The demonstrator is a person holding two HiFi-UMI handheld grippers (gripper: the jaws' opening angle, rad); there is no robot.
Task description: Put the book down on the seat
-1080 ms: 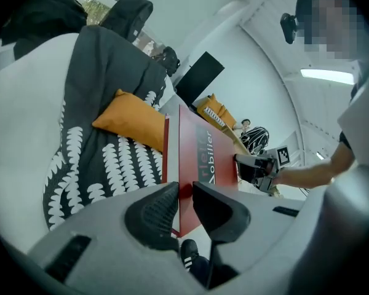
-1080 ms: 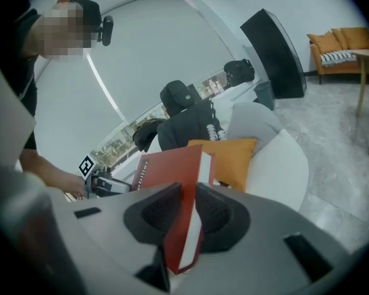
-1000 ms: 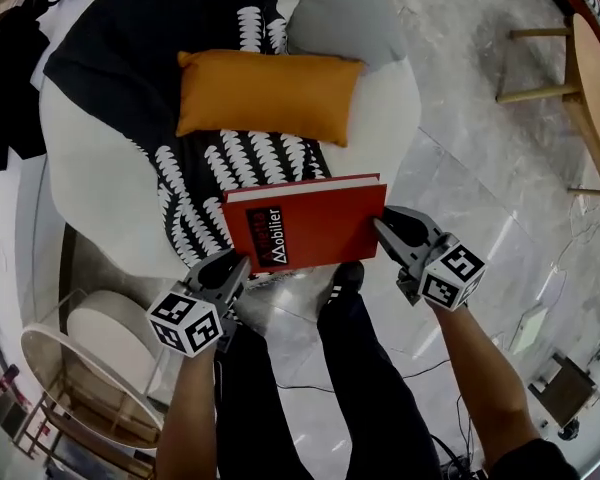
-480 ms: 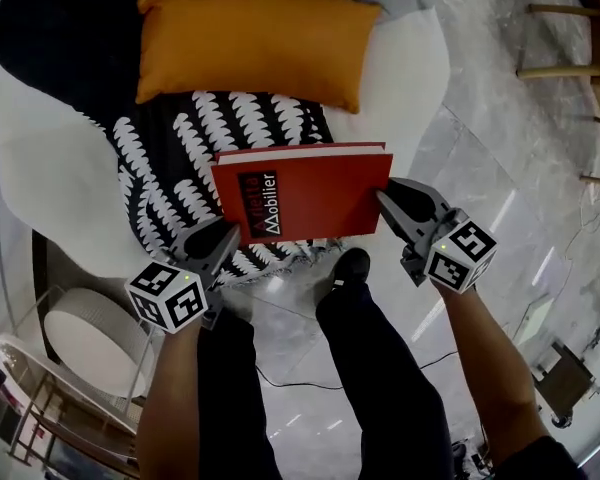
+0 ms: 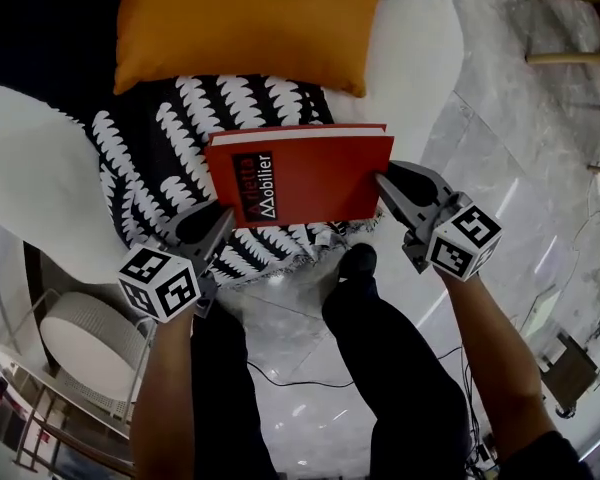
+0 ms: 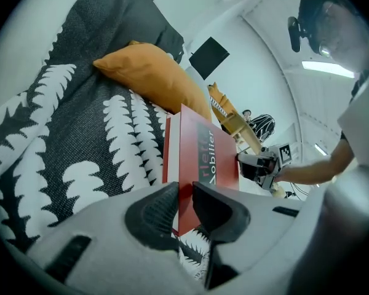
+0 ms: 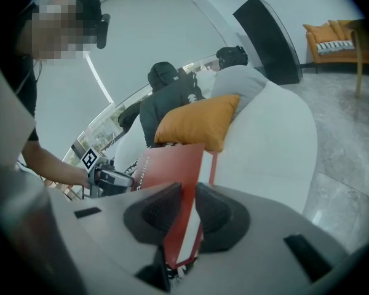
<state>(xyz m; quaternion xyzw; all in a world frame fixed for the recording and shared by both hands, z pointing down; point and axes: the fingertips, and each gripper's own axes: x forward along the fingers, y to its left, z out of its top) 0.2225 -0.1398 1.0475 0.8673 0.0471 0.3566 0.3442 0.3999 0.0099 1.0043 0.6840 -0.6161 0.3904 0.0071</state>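
Observation:
A red hardcover book (image 5: 305, 176) lies flat between both grippers, just over the black-and-white patterned throw (image 5: 160, 158) on the white seat (image 5: 420, 58). My left gripper (image 5: 220, 226) is shut on the book's near left corner; in the left gripper view its pads clamp the red cover (image 6: 194, 165). My right gripper (image 5: 385, 183) is shut on the book's right edge; the right gripper view has the red cover (image 7: 172, 177) squeezed between its pads. Whether the book touches the throw I cannot tell.
An orange cushion (image 5: 245, 23) lies on the seat behind the book. The person's dark-trousered legs and a shoe (image 5: 355, 263) stand on the marble floor (image 5: 520, 168). A round white side table (image 5: 85, 338) is at lower left; wooden chair legs (image 5: 570, 28) at upper right.
Both grippers have sunk with the book toward the seat; the book now sits lower over the patterned throw, closer to the orange cushion. Both grips are unchanged.

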